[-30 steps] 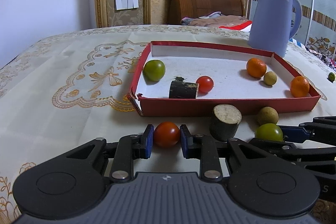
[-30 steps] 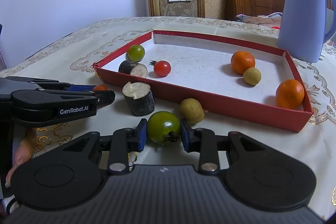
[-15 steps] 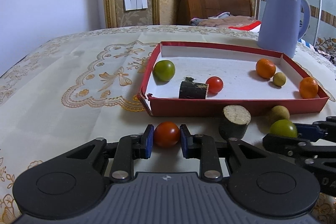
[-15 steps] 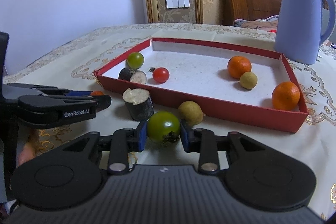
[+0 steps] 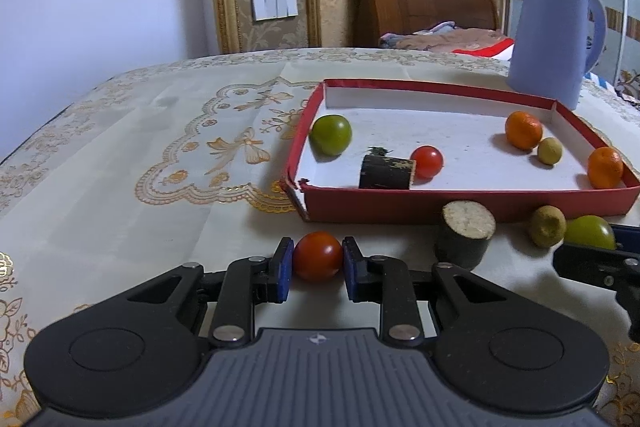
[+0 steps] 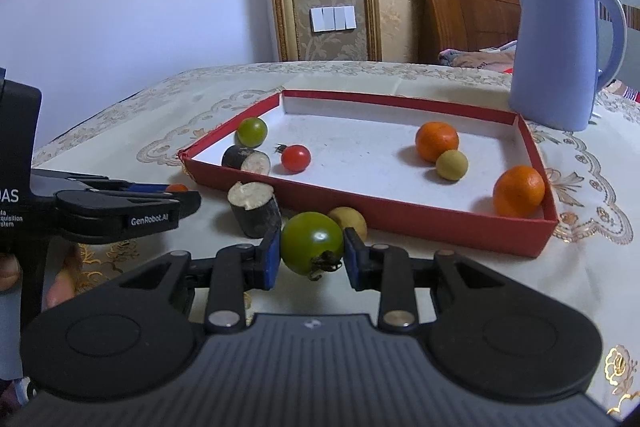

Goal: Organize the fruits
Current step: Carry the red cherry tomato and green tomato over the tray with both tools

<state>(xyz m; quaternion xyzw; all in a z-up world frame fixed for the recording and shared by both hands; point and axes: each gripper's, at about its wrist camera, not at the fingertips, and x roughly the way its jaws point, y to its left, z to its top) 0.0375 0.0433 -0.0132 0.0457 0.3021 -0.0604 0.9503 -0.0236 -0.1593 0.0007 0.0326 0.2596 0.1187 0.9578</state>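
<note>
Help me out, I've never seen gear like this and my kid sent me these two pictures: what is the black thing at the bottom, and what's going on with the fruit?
Each black shape is a hand-held gripper; a person holds one in each hand, and a camera on each looks forward along its jaws. One picture comes from the left gripper, whose jaws are shut on a red tomato. The other comes from the right gripper, shut on a green tomato. Ahead, on a patterned tablecloth, sits a red tray holding two oranges, two tomatoes, a small yellowish fruit and a dark cut piece. Another dark cut piece and a yellowish fruit lie outside the tray. A blue jug stands behind.
</note>
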